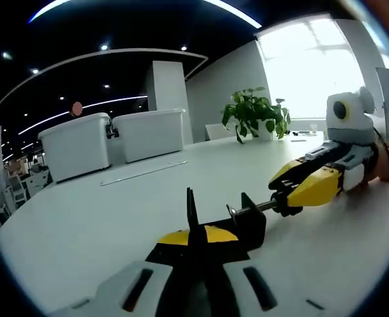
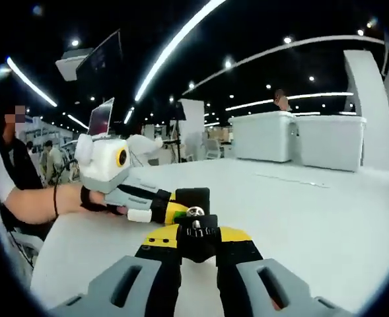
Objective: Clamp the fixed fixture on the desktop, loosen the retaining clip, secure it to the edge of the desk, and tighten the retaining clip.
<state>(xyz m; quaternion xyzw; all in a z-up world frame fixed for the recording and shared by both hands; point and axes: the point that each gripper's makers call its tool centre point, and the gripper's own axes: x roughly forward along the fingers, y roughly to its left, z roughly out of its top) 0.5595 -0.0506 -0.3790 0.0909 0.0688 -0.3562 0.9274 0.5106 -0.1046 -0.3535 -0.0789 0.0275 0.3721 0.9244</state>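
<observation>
White desk (image 1: 82, 231) spreads under both grippers, two white bins (image 1: 111, 140) and a potted plant (image 1: 255, 113) far beyond the fingertips. Black clamp fixture (image 1: 237, 221) sits on the desktop just ahead of the left gripper (image 1: 193, 241), whose jaws are closed on its upright plate. Right gripper (image 1: 288, 196) comes in from the side, jaws pinched on the screw handle (image 1: 253, 209). In the right gripper view, the right gripper (image 2: 195, 239) is closed on the handle end (image 2: 195, 212), with the left gripper (image 2: 156, 212) just past its fingertips.
</observation>
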